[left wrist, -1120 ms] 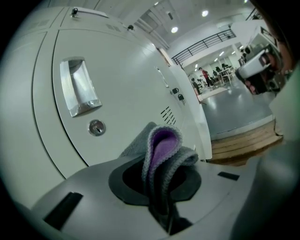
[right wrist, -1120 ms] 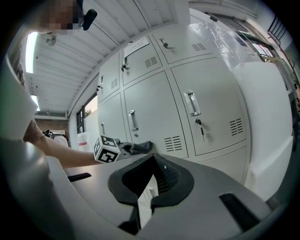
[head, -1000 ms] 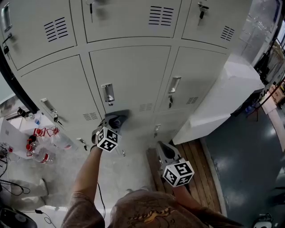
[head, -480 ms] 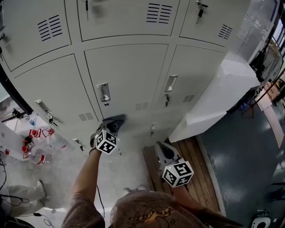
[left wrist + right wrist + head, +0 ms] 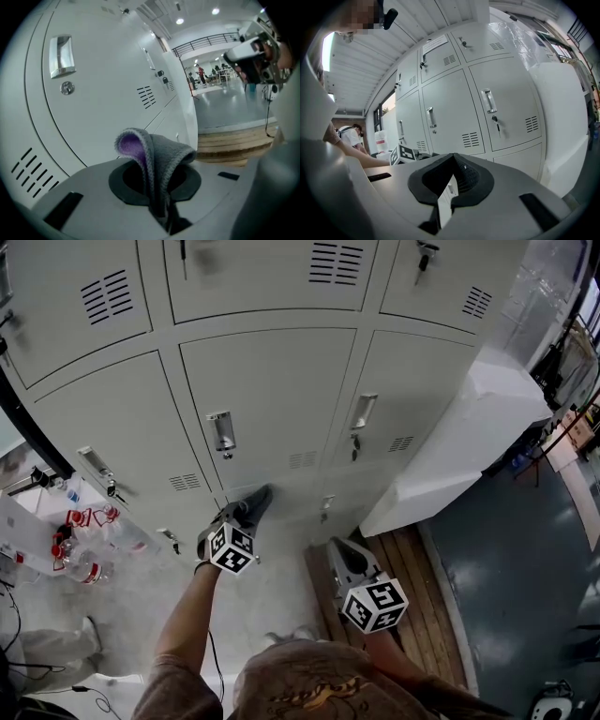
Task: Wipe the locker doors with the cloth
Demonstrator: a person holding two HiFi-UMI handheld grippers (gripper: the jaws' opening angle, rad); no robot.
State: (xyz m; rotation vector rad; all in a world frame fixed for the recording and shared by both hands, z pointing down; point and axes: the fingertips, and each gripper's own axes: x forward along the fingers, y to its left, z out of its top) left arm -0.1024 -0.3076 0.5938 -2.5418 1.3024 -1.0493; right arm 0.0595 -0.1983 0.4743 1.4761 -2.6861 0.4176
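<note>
Head view: the left tool (image 5: pixel 246 515) sits low by the pale grey metal locker doors (image 5: pixel 272 399), with a grey knitted cloth (image 5: pixel 257 500) poking out of it toward the bottom row. The right tool (image 5: pixel 339 555) hangs apart from the doors, over a wooden slatted platform (image 5: pixel 412 577). Left gripper view: jaws clamped tight on the cloth, which folds over and shows a purple inside, just beside a door. Right gripper view: jaws pinched nearly together, nothing in them.
</note>
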